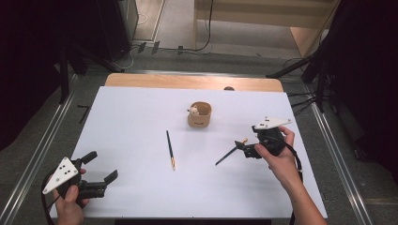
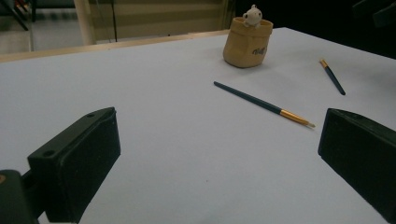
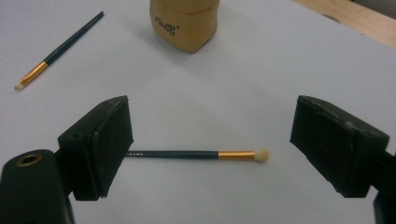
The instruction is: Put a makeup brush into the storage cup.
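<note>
My right tongs [image 3: 210, 154] hang wide over a thin brush [image 3: 196, 154] lying flat on the bench [image 1: 131, 117], right of the pot [image 1: 200, 115]. It looks light, stiff and prone to roll; I'd pinch mid-handle. My left tongs [image 1: 101, 168] are wide and empty, near left.

High view: looking down from above the near edge of the desk [image 1: 141, 187]. Gripper views: low, close to the desk. Shared by all: the cup [image 1: 200, 115] and brushes.
</note>
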Demonstrator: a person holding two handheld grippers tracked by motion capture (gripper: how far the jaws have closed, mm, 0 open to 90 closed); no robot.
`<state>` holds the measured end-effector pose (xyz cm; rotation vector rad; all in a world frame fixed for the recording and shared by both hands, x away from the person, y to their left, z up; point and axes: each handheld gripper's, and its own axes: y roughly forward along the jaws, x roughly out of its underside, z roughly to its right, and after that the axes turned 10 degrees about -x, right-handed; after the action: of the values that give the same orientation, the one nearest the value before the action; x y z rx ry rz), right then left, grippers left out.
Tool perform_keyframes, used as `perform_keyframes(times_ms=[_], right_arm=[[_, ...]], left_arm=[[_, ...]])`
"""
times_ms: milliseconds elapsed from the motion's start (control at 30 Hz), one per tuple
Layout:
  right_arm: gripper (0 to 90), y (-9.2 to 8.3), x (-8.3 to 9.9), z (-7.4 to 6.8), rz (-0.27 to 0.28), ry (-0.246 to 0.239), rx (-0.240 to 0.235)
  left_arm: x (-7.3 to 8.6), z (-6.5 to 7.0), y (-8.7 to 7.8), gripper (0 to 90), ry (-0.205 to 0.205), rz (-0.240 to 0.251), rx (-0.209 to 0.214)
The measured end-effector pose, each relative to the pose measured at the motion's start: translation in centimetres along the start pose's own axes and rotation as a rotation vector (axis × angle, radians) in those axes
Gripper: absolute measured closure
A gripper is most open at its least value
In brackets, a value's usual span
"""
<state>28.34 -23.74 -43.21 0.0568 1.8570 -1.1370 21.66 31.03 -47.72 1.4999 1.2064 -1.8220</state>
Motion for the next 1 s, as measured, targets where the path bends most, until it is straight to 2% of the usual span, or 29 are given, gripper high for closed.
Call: perform_keyframes(times_ms=[100, 133, 167, 200, 267, 300, 367, 400, 433, 533, 567, 633, 700, 867, 1000], right_arm=[[13.7, 0.5, -0.2, 0.2, -0.026, 0.002, -0.016], [13.8, 1.0, -0.4, 0.4, -0.059, 0.003, -0.024], [13.8, 1.0, -0.4, 0.4, -0.059, 0.003, -0.024], [13.8, 1.5, -0.5, 0.6, -0.090, -0.004, -0.034], [13.8, 1.6, -0.6, 0.6, -0.100, -0.005, -0.035], [13.8, 2.0, -0.7, 0.8, -0.128, -0.009, -0.036], [13.8, 2.1, -0.7, 0.9, -0.140, -0.014, -0.043], [13.8, 2.5, -0.8, 1.0, -0.171, -0.021, -0.048], [13.8, 2.5, -0.8, 1.0, -0.171, -0.021, -0.048], [14.0, 3.0, -0.8, 1.0, -0.222, -0.026, -0.062], [14.0, 3.4, -0.9, 1.1, -0.271, -0.047, -0.062], [14.0, 3.6, -0.9, 1.1, -0.287, -0.051, -0.057], [14.0, 4.1, -0.9, 1.3, -0.334, -0.072, -0.056], [14.1, 4.7, -1.1, 1.6, -0.369, -0.095, -0.066], [14.7, 5.4, -1.2, 1.7, -0.427, -0.128, -0.091]], left_arm=[[0.0, 0.1, 0.0, 0.0, 0.003, 0.000, 0.001], [0.0, 0.1, 0.1, 0.0, 0.002, 0.000, 0.001], [0.0, 0.1, 0.1, 0.0, 0.004, -0.002, 0.002], [0.0, 0.1, 0.1, 0.0, 0.004, -0.002, 0.003], [0.0, 0.1, 0.1, 0.0, 0.003, -0.002, 0.003], [0.0, 0.1, 0.1, 0.0, 0.000, -0.003, 0.003], [0.1, 0.1, 0.1, 0.0, -0.001, -0.003, 0.003], [0.1, 0.1, 0.1, 0.0, -0.001, -0.003, 0.003], [0.0, 0.1, 0.1, 0.0, -0.001, -0.003, 0.003], [0.1, 0.0, 0.2, 0.0, 0.001, -0.004, 0.007], [0.1, 0.0, 0.2, 0.0, 0.001, -0.009, 0.007], [0.1, 0.1, 0.3, 0.0, -0.001, -0.011, 0.010], [0.1, 0.1, 0.3, 0.0, 0.003, -0.015, 0.012], [0.1, 0.2, 0.3, 0.0, 0.007, -0.015, 0.015], [0.1, 0.2, 0.3, 0.0, 0.006, -0.015, 0.015]])
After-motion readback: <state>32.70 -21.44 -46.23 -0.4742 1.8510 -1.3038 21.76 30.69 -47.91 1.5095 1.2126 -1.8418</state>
